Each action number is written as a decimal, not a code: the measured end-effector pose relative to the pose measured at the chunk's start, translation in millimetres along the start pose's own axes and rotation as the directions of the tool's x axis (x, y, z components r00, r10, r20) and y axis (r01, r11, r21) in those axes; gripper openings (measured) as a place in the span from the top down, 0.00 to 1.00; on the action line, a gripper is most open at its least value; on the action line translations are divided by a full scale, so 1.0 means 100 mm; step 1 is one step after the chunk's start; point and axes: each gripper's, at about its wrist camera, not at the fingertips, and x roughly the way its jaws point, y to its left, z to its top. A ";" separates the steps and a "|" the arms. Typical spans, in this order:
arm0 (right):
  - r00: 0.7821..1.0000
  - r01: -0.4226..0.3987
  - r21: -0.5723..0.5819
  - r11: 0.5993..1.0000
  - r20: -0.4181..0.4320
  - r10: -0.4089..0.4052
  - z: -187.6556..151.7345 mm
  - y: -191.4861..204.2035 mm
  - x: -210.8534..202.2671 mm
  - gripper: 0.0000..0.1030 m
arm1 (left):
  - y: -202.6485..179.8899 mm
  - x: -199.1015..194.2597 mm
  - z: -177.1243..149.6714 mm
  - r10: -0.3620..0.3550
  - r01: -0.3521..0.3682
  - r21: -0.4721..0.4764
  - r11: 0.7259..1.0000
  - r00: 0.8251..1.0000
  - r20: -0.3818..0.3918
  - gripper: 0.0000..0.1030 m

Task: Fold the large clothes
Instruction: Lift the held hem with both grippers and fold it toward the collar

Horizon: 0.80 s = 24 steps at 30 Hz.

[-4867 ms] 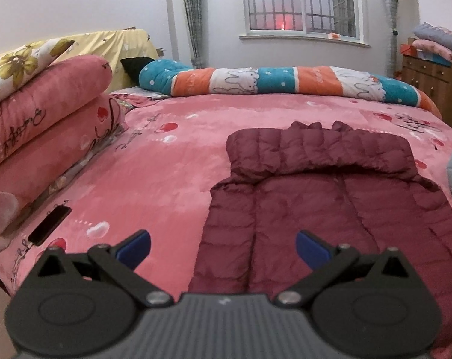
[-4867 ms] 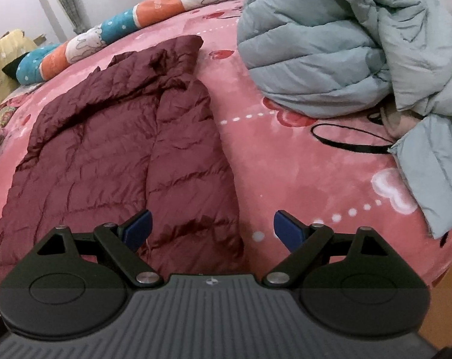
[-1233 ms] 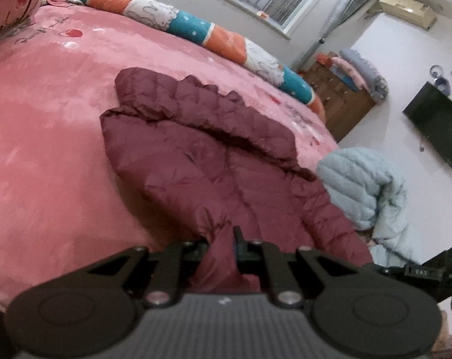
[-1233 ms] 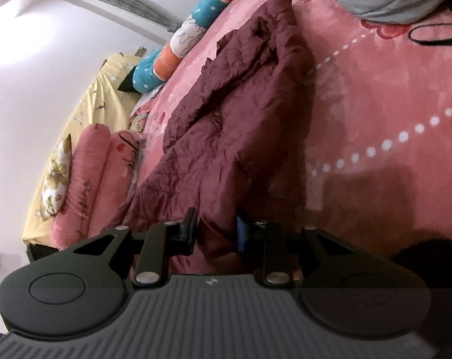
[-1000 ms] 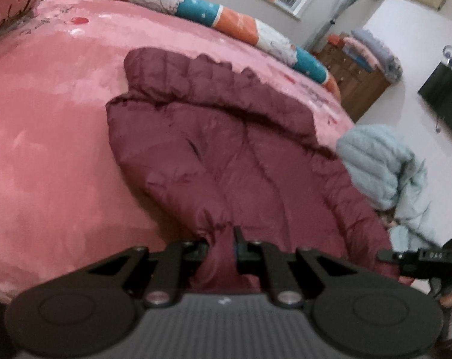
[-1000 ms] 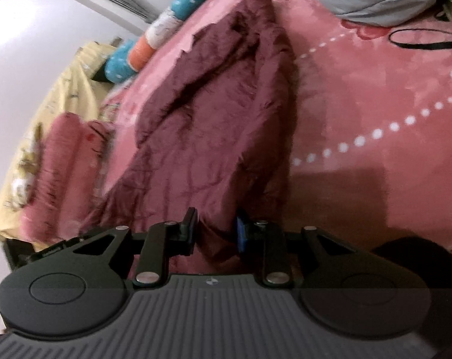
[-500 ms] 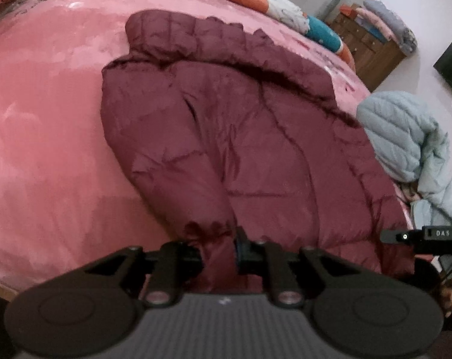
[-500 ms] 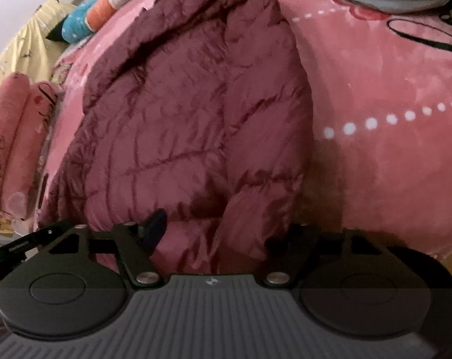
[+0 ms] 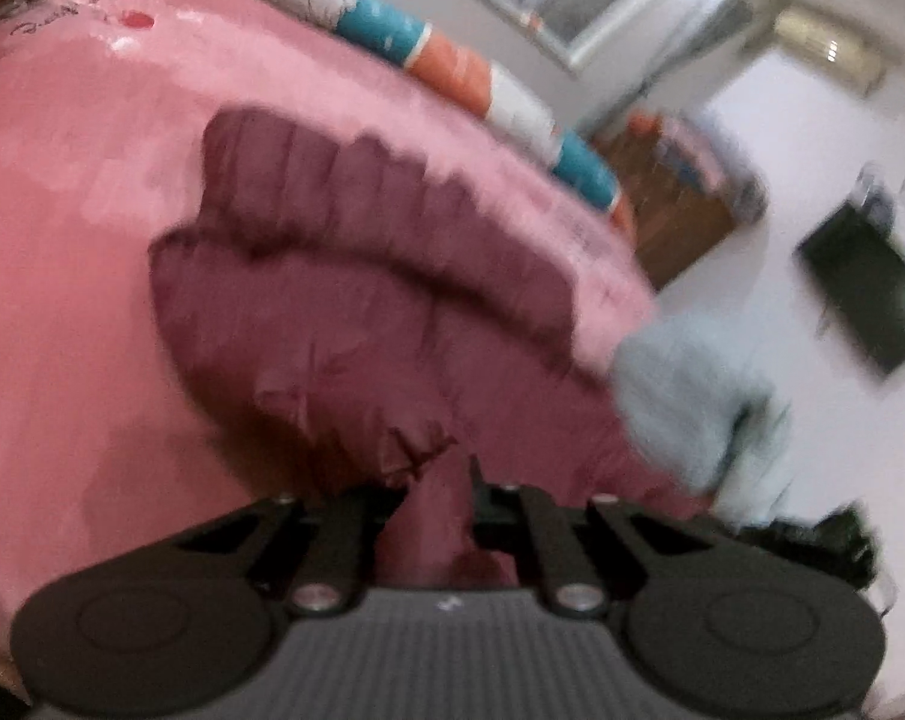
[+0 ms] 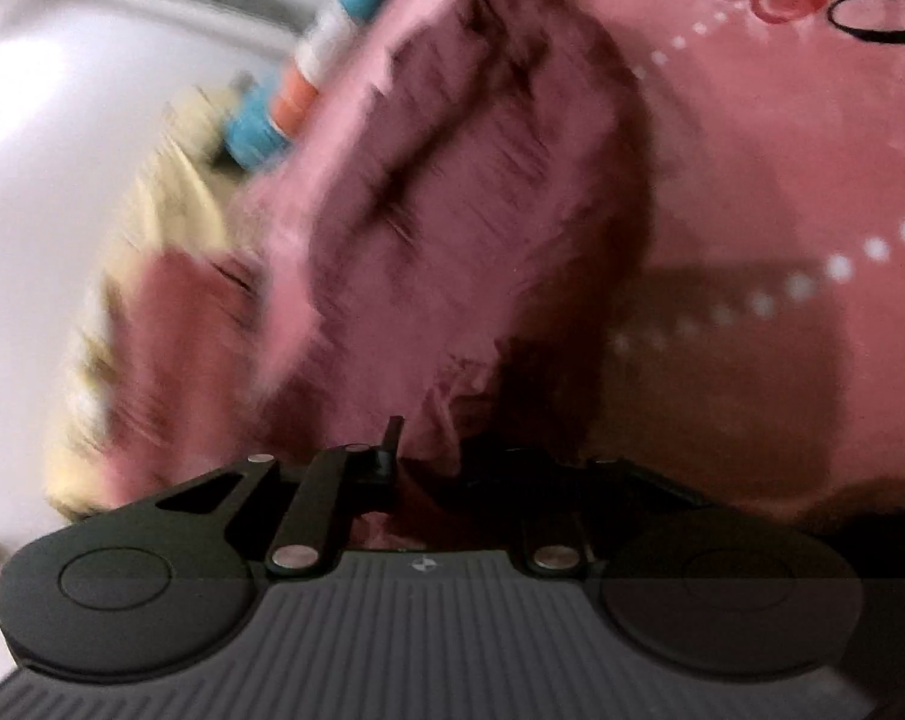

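Item: maroon puffer jacket (image 9: 356,324), spread on pink bed cover (image 9: 62,276), hood at far end, hem at near edge; no fold laid yet that I can see. L gripper (image 9: 437,489): jaws narrow, clamped on near hem fabric. R gripper (image 10: 428,456): jaws just closed in, fabric bunched between them, holding hem on its side; view blurred. Pale blue jacket (image 9: 692,396) heaped far right, untouched. Progress, my est.: early; both hem corners gripped, I reckon first fold toward hood comes next; second garment left.

Black fingers (image 9: 536,516), silver screws (image 9: 574,595), ribbed grey housing (image 10: 428,648).
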 end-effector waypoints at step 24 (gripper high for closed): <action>0.939 0.019 -0.154 0.988 0.341 0.035 2.74 0.61 1.16 0.80 | 0.58 1.63 2.44 0.144 -0.121 -0.140 0.983 0.975 0.171 0.93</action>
